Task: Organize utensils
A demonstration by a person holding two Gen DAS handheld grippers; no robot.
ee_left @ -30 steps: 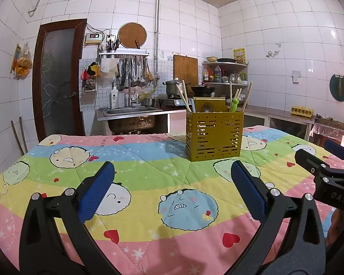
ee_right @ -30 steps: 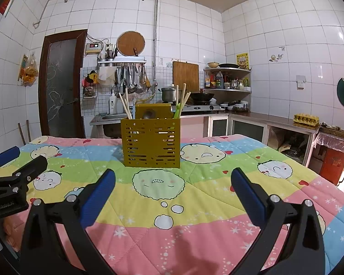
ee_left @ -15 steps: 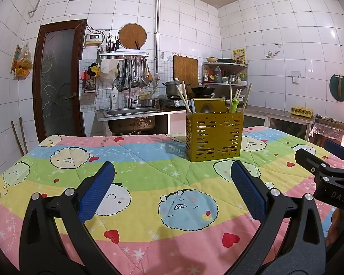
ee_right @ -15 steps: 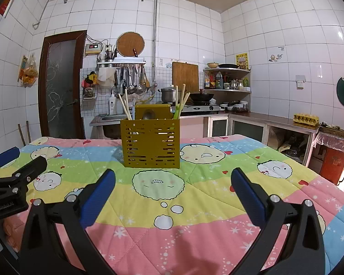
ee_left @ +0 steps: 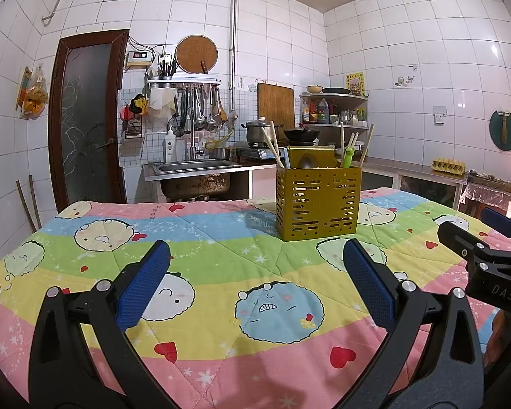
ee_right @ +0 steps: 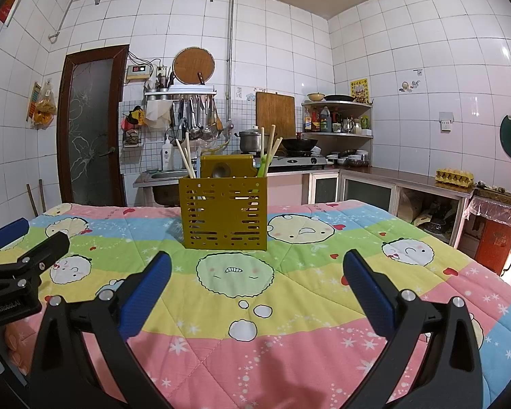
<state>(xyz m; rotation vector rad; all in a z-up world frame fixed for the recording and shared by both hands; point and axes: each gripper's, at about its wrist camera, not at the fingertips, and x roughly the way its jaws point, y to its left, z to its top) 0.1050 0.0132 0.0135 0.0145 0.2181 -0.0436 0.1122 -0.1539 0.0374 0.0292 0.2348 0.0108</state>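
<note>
Striped, cartoon-printed quilt (ee_left: 201, 238) covers the table. On it, upright, stands the mustard-yellow slotted utensil caddy (ee_right: 225, 213). Chopsticks (ee_right: 184, 156) lean out of the caddy's left end; more chopsticks and a green utensil (ee_right: 263, 167) rise from its right end. Near the caddy, the left gripper (ee_left: 255, 281) and right gripper (ee_right: 255, 283) hover with blue pads spread wide, holding nothing.

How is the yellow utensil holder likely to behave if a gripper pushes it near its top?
The yellow utensil holder looks tall and slotted, probably light, so it may tip. The soft quilt beneath could snag its base instead of letting it slide.
</note>
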